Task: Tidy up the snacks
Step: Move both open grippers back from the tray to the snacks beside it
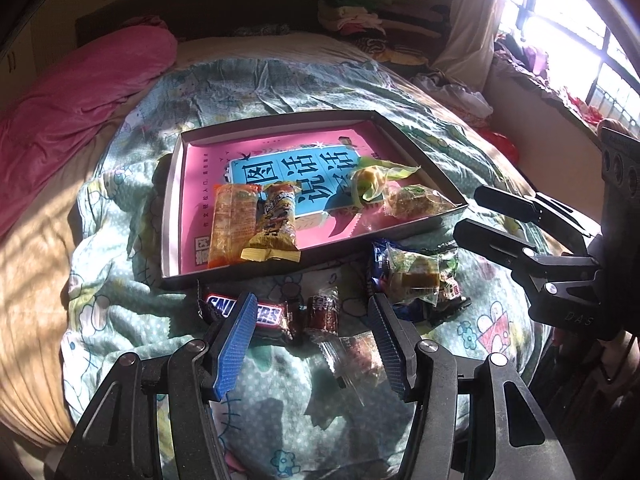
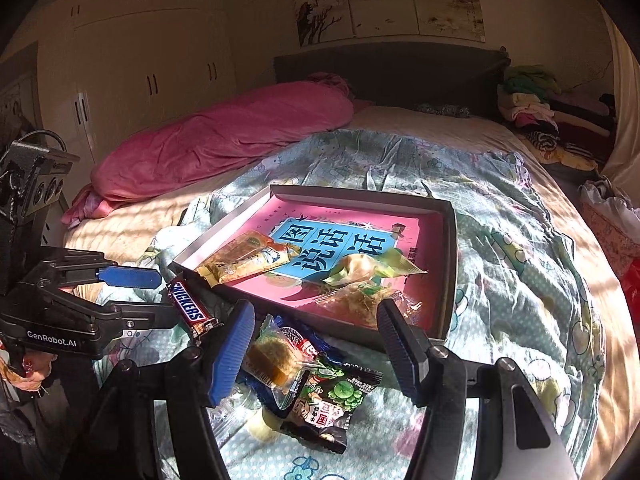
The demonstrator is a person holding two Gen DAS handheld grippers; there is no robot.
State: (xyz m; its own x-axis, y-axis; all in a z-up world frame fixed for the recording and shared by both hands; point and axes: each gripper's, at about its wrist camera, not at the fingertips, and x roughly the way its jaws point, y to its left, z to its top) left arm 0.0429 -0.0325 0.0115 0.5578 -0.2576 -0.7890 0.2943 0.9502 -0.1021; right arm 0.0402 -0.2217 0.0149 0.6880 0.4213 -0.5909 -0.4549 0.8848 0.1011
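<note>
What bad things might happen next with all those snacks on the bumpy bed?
The box sits on a rumpled quilt, so pressing on it might tip it and slide the snacks inside. The Snickers bar lies partly under the open left hand-held gripper, which might squash it. The right hand-held gripper might pinch several piled packets together.

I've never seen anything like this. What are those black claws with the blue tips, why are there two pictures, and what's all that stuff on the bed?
They are two hand-held grippers, each with a camera looking along its fingers; no robot arm. One picture comes from the left gripper, the other from the right gripper. Both are open and hold nothing. On the quilt sits a shallow box lined in pink, with some wrapped snacks inside. More lie outside: a Snickers bar by the left gripper, a dark packet under the right.
</note>
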